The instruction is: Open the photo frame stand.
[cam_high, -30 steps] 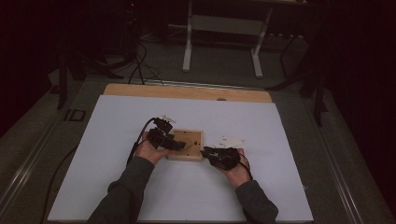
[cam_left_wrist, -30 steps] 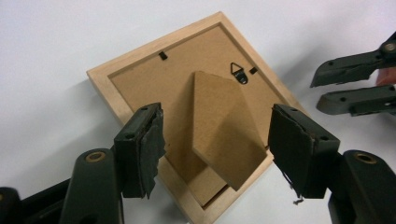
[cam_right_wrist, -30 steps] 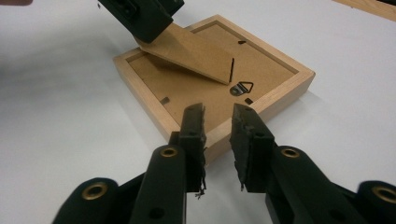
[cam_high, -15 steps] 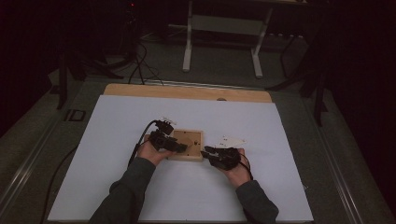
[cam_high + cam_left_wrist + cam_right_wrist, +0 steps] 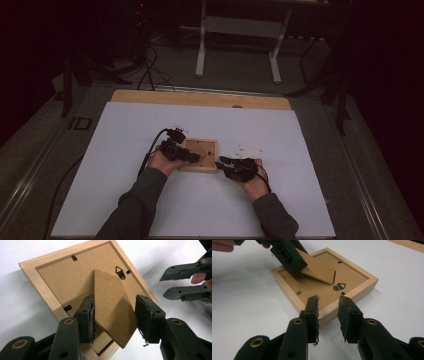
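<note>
A wooden picture frame (image 5: 200, 155) lies face down near the middle of the white table (image 5: 125, 130), its brown backing board up. The cardboard easel stand (image 5: 112, 312) is lifted off the backing at an angle, hinged near the metal hanger (image 5: 121, 272). The left gripper (image 5: 115, 320) reaches over the frame's left side with its fingers (image 5: 86, 318) apart, one on each side of the raised stand; the left one lies close against the stand's edge, the right one clear of it. The right gripper (image 5: 328, 316) sits just beside the frame's right edge, fingers (image 5: 312, 313) apart, straddling the wooden rail low down without clamping it.
</note>
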`<action>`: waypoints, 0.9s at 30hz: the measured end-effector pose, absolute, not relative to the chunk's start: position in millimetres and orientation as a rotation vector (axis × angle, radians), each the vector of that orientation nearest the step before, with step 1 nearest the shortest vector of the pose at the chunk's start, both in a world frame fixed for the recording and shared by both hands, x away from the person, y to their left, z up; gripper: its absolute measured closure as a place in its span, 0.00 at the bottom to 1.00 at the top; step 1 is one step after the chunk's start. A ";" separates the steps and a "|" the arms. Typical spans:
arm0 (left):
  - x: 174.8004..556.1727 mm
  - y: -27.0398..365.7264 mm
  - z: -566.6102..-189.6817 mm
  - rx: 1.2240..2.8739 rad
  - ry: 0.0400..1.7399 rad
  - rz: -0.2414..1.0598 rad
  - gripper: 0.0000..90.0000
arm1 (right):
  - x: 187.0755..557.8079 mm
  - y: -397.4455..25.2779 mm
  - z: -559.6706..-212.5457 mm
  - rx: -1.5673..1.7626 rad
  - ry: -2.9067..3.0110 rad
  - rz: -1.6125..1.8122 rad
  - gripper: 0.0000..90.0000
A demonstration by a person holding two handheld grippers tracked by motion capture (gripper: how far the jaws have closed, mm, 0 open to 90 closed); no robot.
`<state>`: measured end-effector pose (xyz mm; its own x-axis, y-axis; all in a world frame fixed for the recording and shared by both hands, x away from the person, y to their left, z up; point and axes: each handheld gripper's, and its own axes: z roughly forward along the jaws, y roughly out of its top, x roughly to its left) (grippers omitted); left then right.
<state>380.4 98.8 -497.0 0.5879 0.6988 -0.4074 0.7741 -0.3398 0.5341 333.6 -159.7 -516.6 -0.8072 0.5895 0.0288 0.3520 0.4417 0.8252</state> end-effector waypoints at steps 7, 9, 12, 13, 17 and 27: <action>382.7 100.8 -497.6 2.096 1.169 -0.173 0.59 | 333.8 -159.8 -516.5 0.814 2.434 1.299 0.76; 383.1 101.5 -497.6 2.091 1.170 -0.176 0.59 | 333.9 -159.9 -516.5 0.814 2.434 1.299 0.76; 383.2 101.8 -497.7 2.089 1.167 -0.178 0.59 | 333.9 -160.0 -516.4 0.814 2.435 1.300 0.76; 383.2 101.9 -497.5 2.090 1.166 -0.178 0.59 | 333.9 -160.1 -516.3 0.814 2.435 1.300 0.76; 383.0 101.3 -497.4 2.103 1.169 -0.176 0.60 | 334.0 -160.3 -516.1 0.815 2.433 1.301 0.76; 379.9 97.4 -496.5 2.140 1.169 -0.121 0.60 | 334.7 -161.4 -515.5 0.820 2.429 1.302 0.75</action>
<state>379.9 97.4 -496.5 0.5913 0.7086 -0.3851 0.7724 -0.3601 0.5232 334.7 -161.4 -515.5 -0.8049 0.5925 0.0318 0.3547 0.4375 0.8263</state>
